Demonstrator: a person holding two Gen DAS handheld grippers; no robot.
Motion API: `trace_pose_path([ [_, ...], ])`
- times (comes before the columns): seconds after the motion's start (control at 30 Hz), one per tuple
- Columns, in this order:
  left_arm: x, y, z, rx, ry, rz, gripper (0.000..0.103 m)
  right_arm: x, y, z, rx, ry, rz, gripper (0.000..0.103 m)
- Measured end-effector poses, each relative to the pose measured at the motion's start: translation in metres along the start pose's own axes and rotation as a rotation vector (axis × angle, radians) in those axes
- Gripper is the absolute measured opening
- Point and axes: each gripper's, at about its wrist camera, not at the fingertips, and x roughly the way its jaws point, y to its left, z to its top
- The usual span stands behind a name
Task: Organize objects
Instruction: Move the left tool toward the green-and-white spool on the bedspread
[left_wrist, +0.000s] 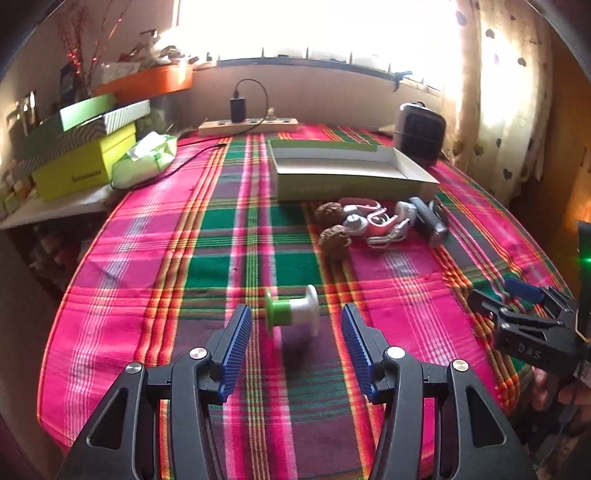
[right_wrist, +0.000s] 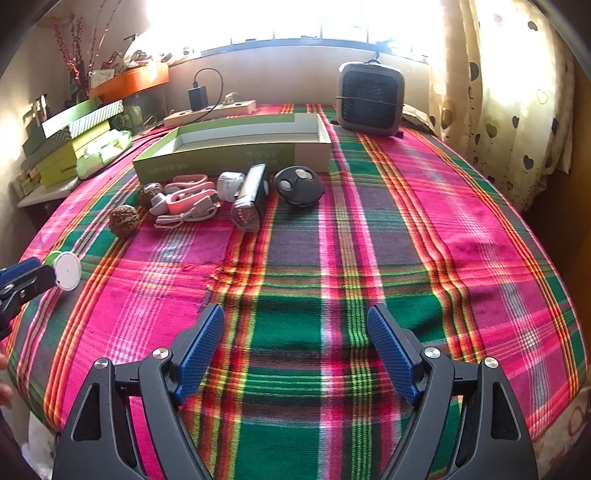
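A green-and-white spool (left_wrist: 300, 313) lies on its side on the plaid cloth, slightly blurred, just ahead of and between the fingertips of my left gripper (left_wrist: 295, 308), which is open and apart from it. The right wrist view shows the spool (right_wrist: 67, 275) beside that gripper's blue pad. My right gripper (right_wrist: 295, 311) is open over bare cloth near the front edge, holding nothing. Farther back stands an open green-and-white box (right_wrist: 229, 157). In front of it lie two walnuts (right_wrist: 124, 221), a pink-and-white cable bundle (right_wrist: 184, 203), a grey torch-like device (right_wrist: 251, 203) and a black round fob (right_wrist: 299, 184).
A grey heater (right_wrist: 369, 98) stands at the back right, a power strip (right_wrist: 210, 112) with a plugged charger at the back. Stacked green boxes (left_wrist: 81, 162) and a tissue pack (left_wrist: 147, 158) sit on a shelf to the left. Curtains hang on the right.
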Motion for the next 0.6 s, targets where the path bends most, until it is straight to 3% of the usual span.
trace_pose_path([
  [0.6, 0.032, 0.004, 0.005, -0.015, 0.096, -0.034, 0.049, 0.009, 0.015, 0.010, -0.052, 0.032, 0.021, 0.080],
])
